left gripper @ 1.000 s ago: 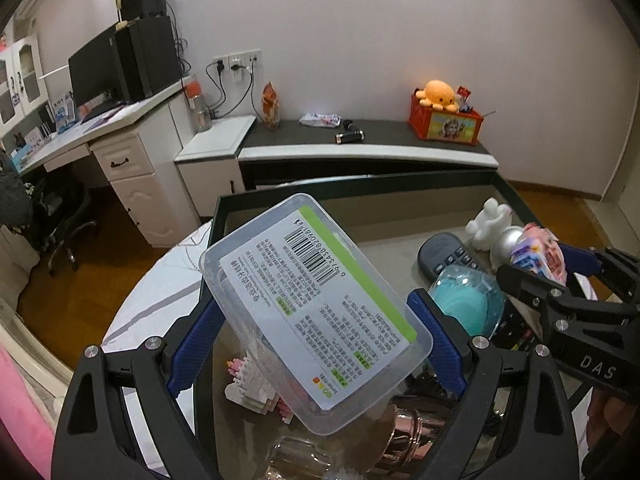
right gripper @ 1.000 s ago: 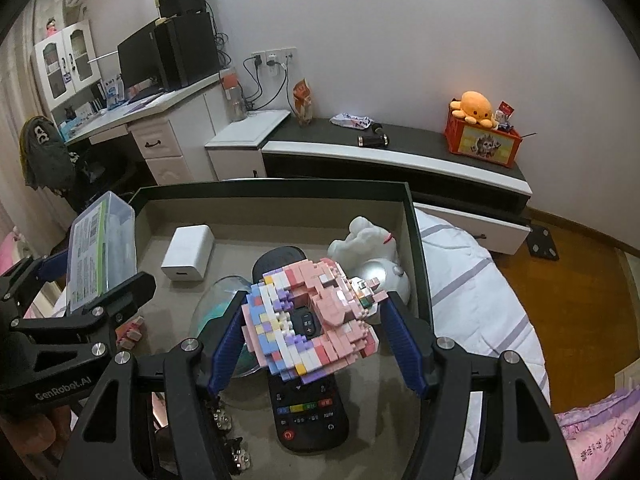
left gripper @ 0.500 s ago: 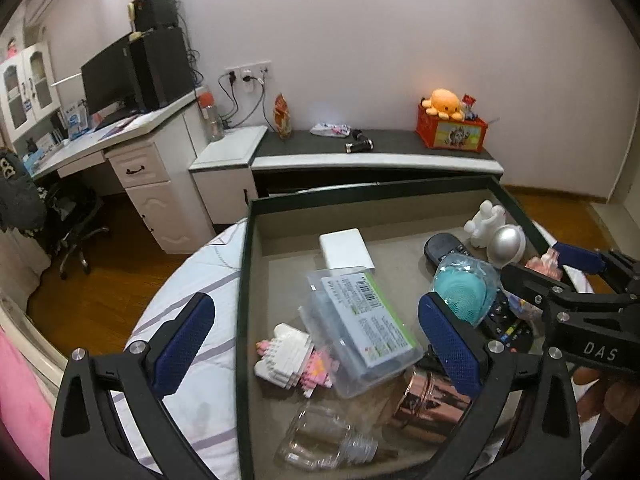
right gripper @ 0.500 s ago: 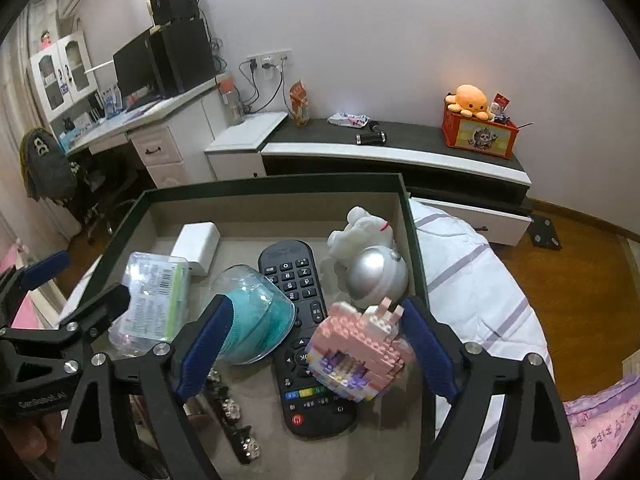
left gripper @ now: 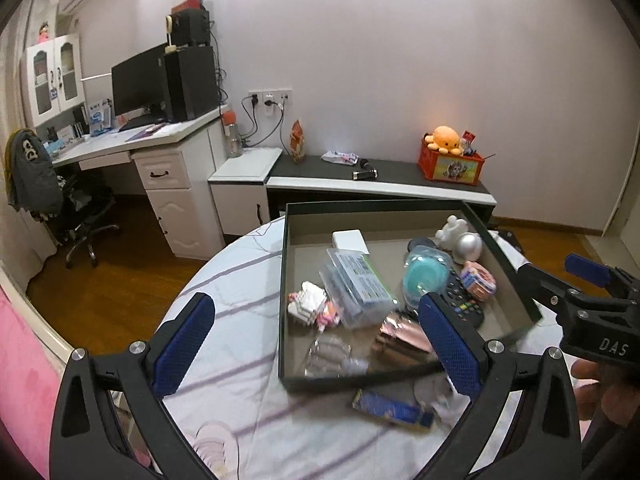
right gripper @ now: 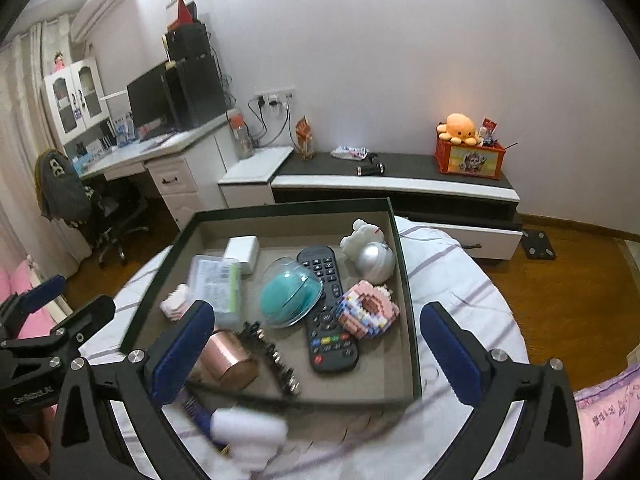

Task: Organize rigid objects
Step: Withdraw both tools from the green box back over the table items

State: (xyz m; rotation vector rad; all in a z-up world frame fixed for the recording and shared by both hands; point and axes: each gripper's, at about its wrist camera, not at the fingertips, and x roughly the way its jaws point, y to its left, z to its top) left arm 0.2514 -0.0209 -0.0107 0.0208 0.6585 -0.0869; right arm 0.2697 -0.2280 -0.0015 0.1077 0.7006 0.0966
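A dark green tray (left gripper: 283, 280) (right gripper: 405, 280) lies on a striped round table. The clear plastic box with a green label (left gripper: 356, 280) (right gripper: 218, 284) rests inside at the left. The pink block figure (left gripper: 478, 280) (right gripper: 368, 310) lies at the right, against a black remote (right gripper: 328, 308). My left gripper (left gripper: 318, 340) (right gripper: 68, 304) hangs open above the tray's near edge, holding nothing. My right gripper (right gripper: 316, 354) (left gripper: 560, 276) is opening its jaws wide, with nothing between the pads.
The tray also holds a teal item under a clear dome (right gripper: 290, 296), a copper cup (right gripper: 230, 360), a silver ball (right gripper: 376, 262), a white adapter (right gripper: 242, 250) and a small block figure (left gripper: 312, 306). A blue item (left gripper: 392, 404) lies outside the near rim.
The left gripper let go of the clear box and the right let go of the pink block figure; both now lie in the tray. Both grippers pulled back and up.
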